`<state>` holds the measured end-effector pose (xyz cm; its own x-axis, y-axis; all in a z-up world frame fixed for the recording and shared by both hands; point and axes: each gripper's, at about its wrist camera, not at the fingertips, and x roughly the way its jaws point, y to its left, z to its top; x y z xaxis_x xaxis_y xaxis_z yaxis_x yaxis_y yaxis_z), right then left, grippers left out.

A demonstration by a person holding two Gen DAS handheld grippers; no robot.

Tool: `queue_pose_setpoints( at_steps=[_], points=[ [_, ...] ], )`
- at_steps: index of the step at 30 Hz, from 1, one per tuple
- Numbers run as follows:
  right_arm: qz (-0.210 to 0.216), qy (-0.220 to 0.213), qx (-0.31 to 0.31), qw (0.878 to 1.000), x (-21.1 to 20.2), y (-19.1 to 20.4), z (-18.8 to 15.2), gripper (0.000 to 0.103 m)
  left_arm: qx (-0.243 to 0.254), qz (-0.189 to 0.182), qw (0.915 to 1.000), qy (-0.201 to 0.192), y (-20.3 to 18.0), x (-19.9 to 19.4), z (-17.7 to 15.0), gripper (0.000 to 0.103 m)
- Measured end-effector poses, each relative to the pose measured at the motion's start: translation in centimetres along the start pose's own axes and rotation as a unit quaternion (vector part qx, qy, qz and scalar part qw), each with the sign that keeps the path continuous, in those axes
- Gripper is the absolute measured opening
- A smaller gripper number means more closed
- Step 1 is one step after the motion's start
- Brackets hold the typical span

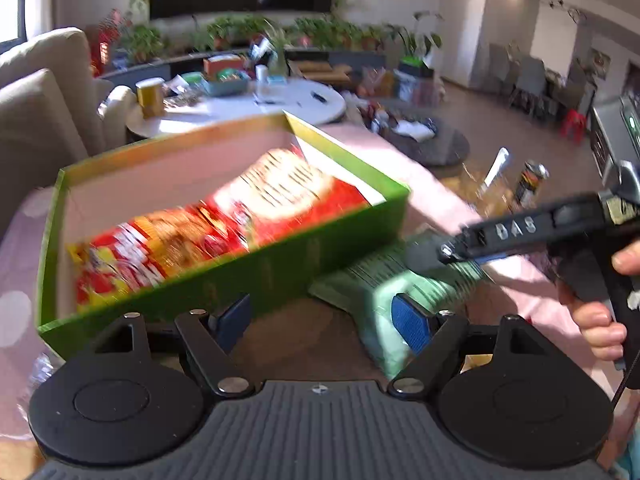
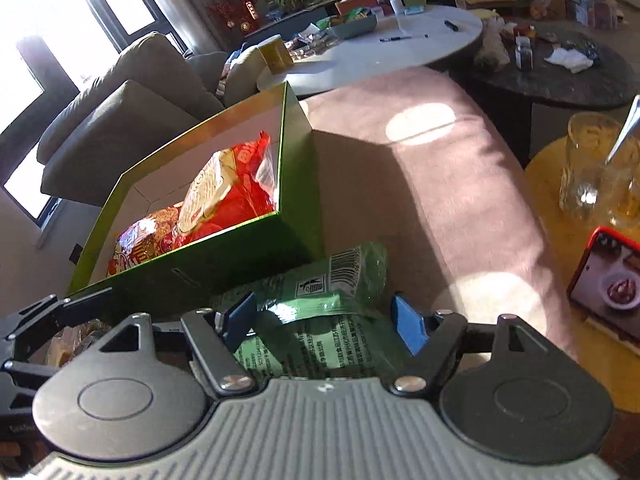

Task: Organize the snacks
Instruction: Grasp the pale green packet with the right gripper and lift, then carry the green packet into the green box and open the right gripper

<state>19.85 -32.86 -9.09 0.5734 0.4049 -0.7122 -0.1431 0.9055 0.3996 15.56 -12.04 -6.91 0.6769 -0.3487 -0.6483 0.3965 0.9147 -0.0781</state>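
Observation:
A green open box (image 1: 256, 276) stands on the pink-covered table, and a red snack bag (image 1: 224, 228) lies inside it. My left gripper (image 1: 324, 322) is open just short of the box's near wall, with nothing between its blue pads. A green snack bag (image 2: 320, 320) lies flat on the table to the right of the box. My right gripper (image 2: 324, 322) is open around it, with the bag between the pads and neither pad pressing on it. In the left wrist view one of the right gripper's fingers (image 1: 500, 232) reaches over the green bag (image 1: 376, 292), with a person's hand (image 1: 600, 320) on the handle.
The pink cloth (image 2: 440, 184) covers the table to the right of the box. A red-cased phone (image 2: 604, 280) and a glass jar (image 2: 592, 168) sit on a yellow round surface at the right. A clear-wrapped snack (image 2: 76, 340) lies at the lower left. A sofa (image 2: 120, 128) and a white round table (image 2: 400, 36) stand behind.

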Motion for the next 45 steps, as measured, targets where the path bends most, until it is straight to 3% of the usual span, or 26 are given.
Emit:
queue_pose_setpoints(
  at_steps=[6,13,29,32,36,45],
  points=[
    [0.024,0.011,-0.009,1.000,0.1,1.7,-0.8,0.059,0.012,-0.016,0.9996,0.020,-0.7,0.1,-1.4,0.075],
    [0.054,0.041,-0.003,0.998,0.7,4.7,-2.6,0.059,0.006,-0.008,0.9992,0.039,0.5,-0.7,-3.0,0.076],
    [0.050,0.035,-0.029,0.998,0.9,5.5,-2.8,0.064,0.006,-0.029,0.9981,0.054,0.2,1.1,-3.0,0.078],
    [0.045,0.033,-0.035,0.998,1.0,5.8,-2.8,0.062,0.007,-0.028,0.9984,0.049,0.0,1.2,-2.9,0.074],
    [0.060,0.026,-0.027,0.997,0.1,6.0,-2.8,0.050,-0.007,-0.033,0.9989,0.033,0.1,-0.1,-2.6,0.071],
    [0.078,-0.042,-0.055,0.995,-4.5,8.6,-2.3,0.049,0.025,-0.007,0.9985,-0.049,-0.7,-5.4,-1.2,0.071]
  ],
)
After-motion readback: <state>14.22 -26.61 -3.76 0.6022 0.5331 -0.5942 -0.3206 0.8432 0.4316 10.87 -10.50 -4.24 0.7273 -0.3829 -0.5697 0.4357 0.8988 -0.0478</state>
